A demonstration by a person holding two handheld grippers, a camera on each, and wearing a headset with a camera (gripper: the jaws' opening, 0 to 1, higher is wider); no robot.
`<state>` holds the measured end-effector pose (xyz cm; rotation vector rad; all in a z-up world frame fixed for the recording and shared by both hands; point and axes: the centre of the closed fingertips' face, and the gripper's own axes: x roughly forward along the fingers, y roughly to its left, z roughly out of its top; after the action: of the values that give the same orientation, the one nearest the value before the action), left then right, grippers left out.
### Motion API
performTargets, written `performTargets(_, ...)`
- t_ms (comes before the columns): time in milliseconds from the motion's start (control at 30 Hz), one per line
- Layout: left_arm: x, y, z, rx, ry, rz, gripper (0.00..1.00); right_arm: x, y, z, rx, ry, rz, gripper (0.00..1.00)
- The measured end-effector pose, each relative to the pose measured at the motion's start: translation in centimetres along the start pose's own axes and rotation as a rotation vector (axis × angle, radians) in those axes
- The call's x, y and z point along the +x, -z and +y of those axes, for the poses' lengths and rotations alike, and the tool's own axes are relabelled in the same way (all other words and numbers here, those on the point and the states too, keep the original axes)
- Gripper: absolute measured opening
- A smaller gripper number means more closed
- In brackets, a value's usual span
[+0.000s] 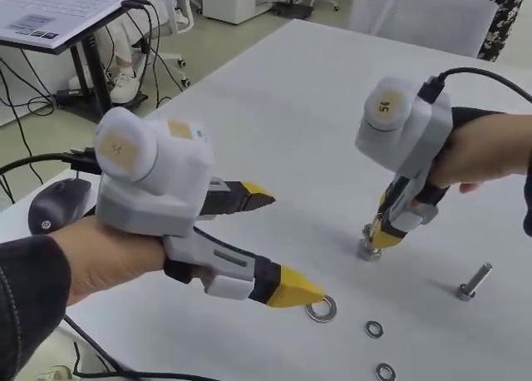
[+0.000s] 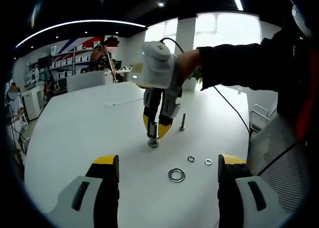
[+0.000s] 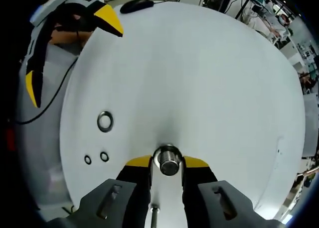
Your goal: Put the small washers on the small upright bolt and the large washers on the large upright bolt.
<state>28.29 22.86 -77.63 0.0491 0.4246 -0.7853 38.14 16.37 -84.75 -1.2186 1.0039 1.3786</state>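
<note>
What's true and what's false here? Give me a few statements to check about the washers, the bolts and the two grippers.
1. The left gripper is open and holds nothing. True.
2. Three small washers lie loose on the table. False: two small washers and one large washer lie there.
3. The right gripper has its jaws on either side of the large upright bolt. True.
4. The loose large washer sits on the small bolt. False: it lies flat on the table, by a left gripper tip.
5. A computer mouse rests near the table's edge. True.
</note>
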Motion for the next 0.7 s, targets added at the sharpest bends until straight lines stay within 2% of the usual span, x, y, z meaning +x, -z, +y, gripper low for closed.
performTargets(267, -0.1, 0.3, 0.1, -0.002, -0.006, 0.005, 0.81, 1.1, 0.1, 0.2, 0.004, -0.005, 0.013, 0.23)
performTargets(367, -0.1, 0.3, 0.2, -0.005, -0.008, 0.003, 0.81, 1.8, 0.2, -0.2, 0.006, -0.008, 0.016, 0.23)
performTargets(700, -0.2, 0.3, 0.4, -0.009, -0.012, 0.000, 0.81, 1.7, 0.2, 0.2, 0.006, -0.011, 0.022, 0.24)
